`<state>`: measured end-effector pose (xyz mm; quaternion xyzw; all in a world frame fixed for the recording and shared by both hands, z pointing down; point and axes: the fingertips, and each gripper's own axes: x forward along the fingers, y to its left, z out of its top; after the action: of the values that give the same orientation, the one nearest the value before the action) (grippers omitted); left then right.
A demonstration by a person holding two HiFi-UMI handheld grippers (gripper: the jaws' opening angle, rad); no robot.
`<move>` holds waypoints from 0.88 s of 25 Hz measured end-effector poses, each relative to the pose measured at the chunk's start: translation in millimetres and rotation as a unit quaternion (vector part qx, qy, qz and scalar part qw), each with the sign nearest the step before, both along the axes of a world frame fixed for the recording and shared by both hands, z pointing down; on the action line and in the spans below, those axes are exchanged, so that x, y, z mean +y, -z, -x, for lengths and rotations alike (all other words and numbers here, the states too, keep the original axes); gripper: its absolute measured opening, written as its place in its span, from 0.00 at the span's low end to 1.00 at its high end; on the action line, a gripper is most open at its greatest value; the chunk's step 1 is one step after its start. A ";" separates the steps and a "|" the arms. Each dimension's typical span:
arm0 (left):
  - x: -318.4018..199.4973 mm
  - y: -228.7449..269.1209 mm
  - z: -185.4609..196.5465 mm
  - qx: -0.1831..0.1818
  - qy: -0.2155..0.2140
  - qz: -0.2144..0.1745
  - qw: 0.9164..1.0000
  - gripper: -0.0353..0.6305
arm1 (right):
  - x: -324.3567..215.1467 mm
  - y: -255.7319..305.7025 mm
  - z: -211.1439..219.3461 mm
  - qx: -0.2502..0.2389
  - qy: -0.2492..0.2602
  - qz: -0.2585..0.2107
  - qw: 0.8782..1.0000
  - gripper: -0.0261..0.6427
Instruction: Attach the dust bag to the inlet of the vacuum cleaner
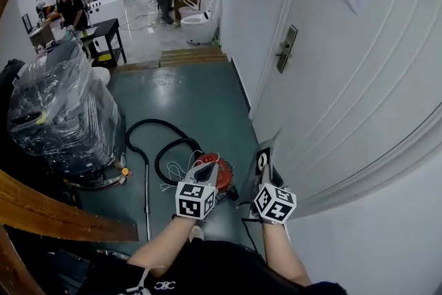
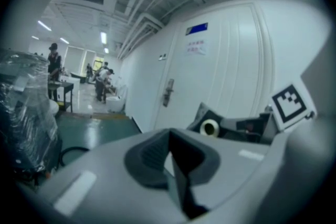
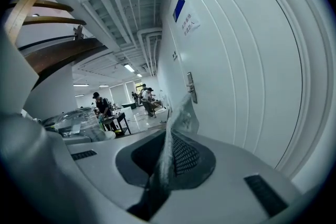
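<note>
Beside door [image 1: 345,79], right gripper [image 3: 169,162] jaws clamping dust bag [image 3: 181,113], left gripper [image 2: 172,160] jaws closed, vacuum cleaner [image 1: 223,175] half-hidden.

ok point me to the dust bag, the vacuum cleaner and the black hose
dust bag [image 1: 252,179]: head view, grey card below its round hole
vacuum cleaner [image 1: 224,175]: head view, right side of its red body
black hose [image 1: 148,120]: head view, top of its outer loop
</note>
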<state>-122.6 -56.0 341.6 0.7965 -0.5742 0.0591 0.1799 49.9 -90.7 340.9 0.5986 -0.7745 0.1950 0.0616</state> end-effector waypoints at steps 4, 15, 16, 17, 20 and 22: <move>-19.2 -18.4 13.3 0.007 -0.025 0.022 0.999 0.05 | -8.9 -10.8 3.3 0.004 -0.033 0.009 0.999 0.07; -51.3 -59.7 -11.1 0.001 -0.117 0.064 0.991 0.05 | 1.2 -54.3 -24.2 0.008 -0.120 0.057 0.991 0.07; -52.3 -66.5 -13.5 0.000 -0.120 0.071 0.990 0.05 | 3.3 -60.6 -28.3 0.010 -0.125 0.064 0.990 0.07; -53.0 -73.7 -15.9 -0.001 -0.123 0.078 0.989 0.05 | 5.7 -67.1 -32.6 0.010 -0.130 0.072 0.989 0.07; -58.0 -97.4 -24.7 -0.013 -0.133 0.098 0.986 0.05 | 8.4 -89.3 -46.4 0.011 -0.142 0.094 0.985 0.07; -65.3 -114.1 -28.6 -0.024 -0.139 0.108 0.984 0.05 | 5.9 -109.9 -53.5 0.011 -0.146 0.109 0.983 0.07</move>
<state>-94.1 -121.2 455.7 0.8425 -0.4528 0.1644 0.2411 103.5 -84.9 450.7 0.6968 -0.6524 0.2786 0.1059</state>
